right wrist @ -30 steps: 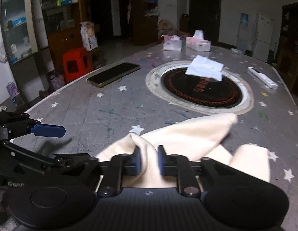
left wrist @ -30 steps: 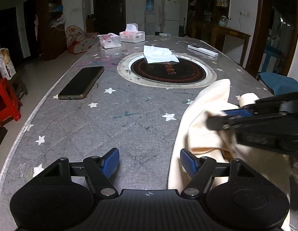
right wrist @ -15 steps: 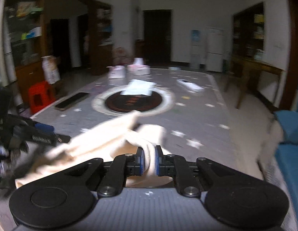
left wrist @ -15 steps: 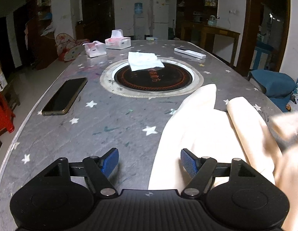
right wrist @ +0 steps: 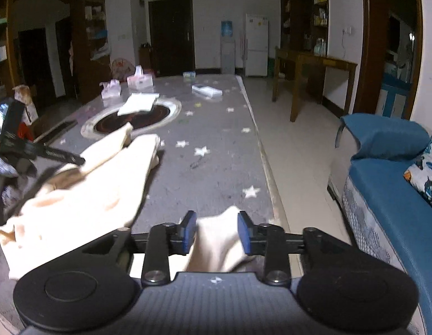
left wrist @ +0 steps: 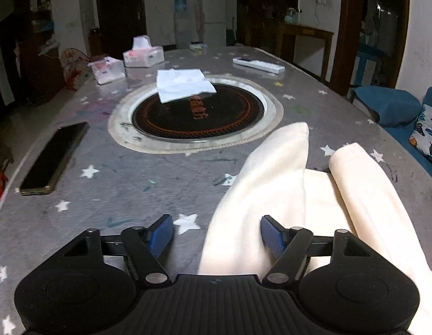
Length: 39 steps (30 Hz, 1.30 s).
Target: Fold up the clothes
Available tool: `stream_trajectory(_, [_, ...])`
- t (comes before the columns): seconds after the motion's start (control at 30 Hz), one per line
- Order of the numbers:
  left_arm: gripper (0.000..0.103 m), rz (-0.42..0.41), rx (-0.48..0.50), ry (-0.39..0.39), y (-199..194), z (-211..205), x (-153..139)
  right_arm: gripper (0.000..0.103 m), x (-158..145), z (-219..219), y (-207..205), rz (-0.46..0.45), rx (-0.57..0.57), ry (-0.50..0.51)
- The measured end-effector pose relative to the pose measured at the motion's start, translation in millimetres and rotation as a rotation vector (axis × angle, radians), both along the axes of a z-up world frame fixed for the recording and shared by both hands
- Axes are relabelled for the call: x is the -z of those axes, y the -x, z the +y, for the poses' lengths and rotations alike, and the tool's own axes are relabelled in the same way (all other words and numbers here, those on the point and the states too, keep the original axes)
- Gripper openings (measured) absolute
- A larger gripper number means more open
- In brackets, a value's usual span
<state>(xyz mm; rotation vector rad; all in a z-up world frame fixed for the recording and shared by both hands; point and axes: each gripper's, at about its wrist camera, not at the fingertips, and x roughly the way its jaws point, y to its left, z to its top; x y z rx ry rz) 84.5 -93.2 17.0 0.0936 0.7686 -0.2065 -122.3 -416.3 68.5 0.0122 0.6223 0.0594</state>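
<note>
cream garment spread on star table, both grippers parted

cream soft-fabric garment [left wrist: 274, 184] lying on grey star-printed tabletop [left wrist: 126, 184], near-right part, two long lobes pointing away twd round black inset hotplate [left wrist: 199, 111]. long axis running near-to-far. left black two-finger gripper w/ blue pads [left wrist: 216, 237] wide open, holding nothing; garment's left edge right under its right pad. right black gripper [right wrist: 217, 231] partly open, a cloth corner sitting between pads, not pinched. bulk of cloth lying left of right gripper, so left one nearer main body. fold stage unclear.
</note>
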Motion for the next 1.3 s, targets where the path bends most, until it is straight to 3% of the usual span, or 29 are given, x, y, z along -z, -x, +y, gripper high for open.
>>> stream_trajectory(0.03, [0.063,0.003,0.012,0.023,-0.8,0.2,0.5,0.037,-2.3,1.6,0.8,-0.011,-0.002,0.001])
stream_trajectory(0.13, [0.024,0.013,0.042,0.092,-1.6,1.8,0.9,0.04,-5.2,9.7,-2.8,-0.023,-0.03,-0.008])
stream_trajectory(0.3, [0.009,-0.016,0.025,0.125,9.6,10.0,-5.1,0.041,-0.2,29.4,-15.0,-0.012,-0.093,-0.033])
stream_trajectory(0.67, [0.008,-0.104,-0.107,0.098,45.9,54.1,-24.6,0.042,39.4,59.9,-17.5,0.095,-0.187,-0.034])
stream_trajectory(0.87, [0.008,-0.184,-0.237,0.143,90.5,96.8,-42.3,0.044,50.3,54.5,-9.9,0.113,-0.168,-0.019])
stream_trajectory(1.07, [0.008,-0.16,-0.384,0.114,140.1,134.6,-41.3,0.044,45.9,52.2,-11.6,0.131,-0.192,-0.009])
stream_trajectory(1.17, [0.009,-0.095,-0.386,0.078,152.4,142.9,-34.0,0.044,41.9,50.8,-15.1,0.141,-0.21,-0.012])
stream_trajectory(1.23, [0.014,-0.088,-0.385,0.055,153.4,143.2,-37.1,0.044,37.3,49.5,-19.9,0.145,-0.225,-0.026])
stream_trajectory(1.3, [0.03,-0.096,-0.38,0.045,152.0,141.7,-43.5,0.043,29.2,48.1,-29.9,0.14,-0.236,-0.055])
